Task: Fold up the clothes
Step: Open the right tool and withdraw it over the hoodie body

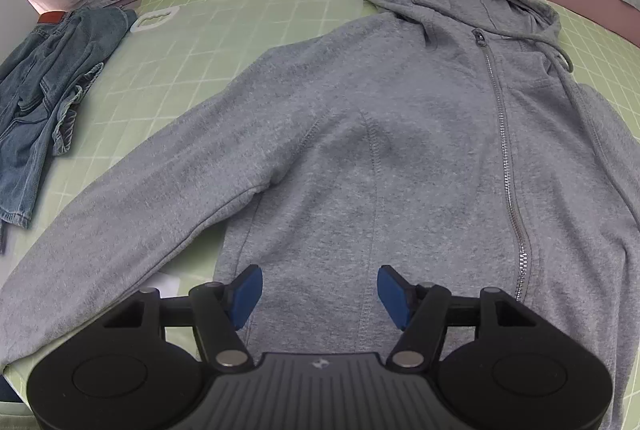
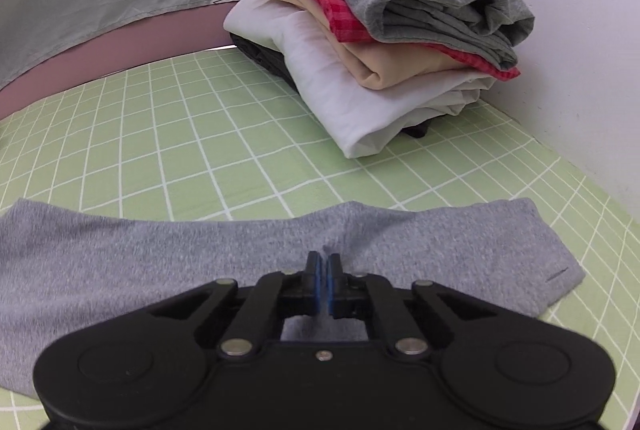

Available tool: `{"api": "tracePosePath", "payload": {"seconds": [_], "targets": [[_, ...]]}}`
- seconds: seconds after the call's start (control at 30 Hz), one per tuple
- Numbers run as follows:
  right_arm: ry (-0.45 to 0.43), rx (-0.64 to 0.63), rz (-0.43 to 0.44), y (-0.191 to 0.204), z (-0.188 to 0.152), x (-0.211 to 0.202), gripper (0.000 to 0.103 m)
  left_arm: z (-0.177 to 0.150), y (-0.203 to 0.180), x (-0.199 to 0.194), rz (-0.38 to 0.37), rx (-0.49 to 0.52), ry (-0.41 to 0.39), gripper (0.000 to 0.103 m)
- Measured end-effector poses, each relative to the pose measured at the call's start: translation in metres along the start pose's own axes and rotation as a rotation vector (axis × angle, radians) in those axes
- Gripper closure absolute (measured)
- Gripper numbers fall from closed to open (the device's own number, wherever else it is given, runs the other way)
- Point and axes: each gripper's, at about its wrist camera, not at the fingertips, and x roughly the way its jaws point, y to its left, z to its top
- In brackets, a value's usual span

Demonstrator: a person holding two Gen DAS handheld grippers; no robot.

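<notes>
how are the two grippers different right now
The left gripper has its jaws wide apart, hovering over the grey hoodie body with nothing between them. The right gripper is shut, pinching a small ridge of the hoodie's sleeve. Both are black with blue pads and point down at the same garment.

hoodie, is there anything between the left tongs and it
Nothing visible. The left tongs hang open right over the grey hoodie, with only its bare front panel between the blue pads. The denim garment lies off to the side on the green mat.
</notes>
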Motion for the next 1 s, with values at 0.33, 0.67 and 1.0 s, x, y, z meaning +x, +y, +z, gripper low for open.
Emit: {"api": "tracePosePath", "payload": {"seconds": [0.33, 0.67, 1.0], "targets": [[-0.018, 0.199, -0.035, -0.042, 0.005, 0.001, 0.059, -0.002, 0.006, 0.001, 0.001, -0.029, 0.012, 0.038], [0.011, 0.096, -0.217, -0.082, 0.008, 0.026, 0.07, -0.002, -0.005, -0.002, 0.005, 0.013, 0.004, 0.038], [0.054, 0.084, -0.361, -0.104, 0.012, 0.033, 0.075, -0.004, 0.02, -0.005, 0.006, -0.087, -0.008, 0.038]]}}
